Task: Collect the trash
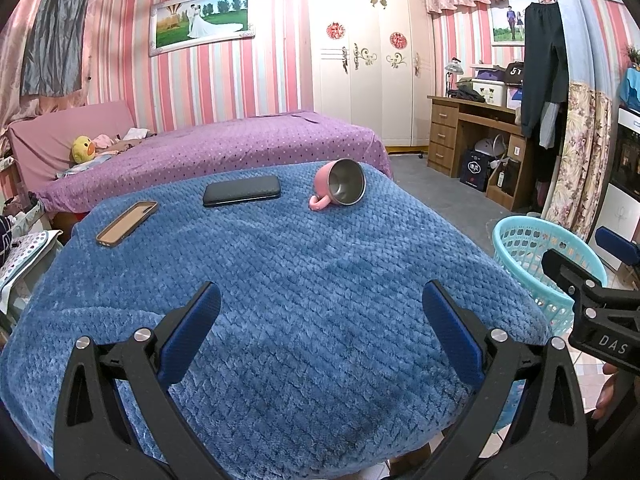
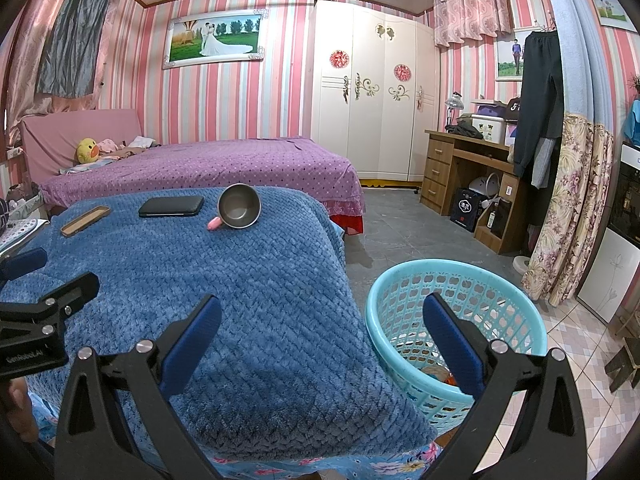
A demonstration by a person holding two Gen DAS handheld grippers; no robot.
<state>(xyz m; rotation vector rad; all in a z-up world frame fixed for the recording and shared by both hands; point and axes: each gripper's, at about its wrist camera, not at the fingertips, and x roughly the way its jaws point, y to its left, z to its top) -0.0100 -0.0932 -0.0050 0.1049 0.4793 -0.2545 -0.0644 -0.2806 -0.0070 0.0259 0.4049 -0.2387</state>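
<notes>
Blanket [image 1: 304,280]: blue, waffle-textured. Far bedspread [image 1: 224,148]: purple with small pale dots. Mug [image 1: 340,184]: pink outside, steel-grey inside. Phone [image 1: 241,191]: black; case [image 1: 126,223] to its left: tan, brown rim. Basket [image 2: 456,312], right: turquoise lattice. Walls [image 1: 224,84]: pink, white and grey stripes. Gripper pads [image 1: 188,336]: blue.

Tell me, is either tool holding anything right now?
No. The left tool and right tool both stand open with nothing between their fingers.

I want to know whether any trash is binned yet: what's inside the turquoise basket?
Right wrist view: something orange and tan lies at the bottom of the turquoise basket. The right gripper's finger covers part of it.
</notes>
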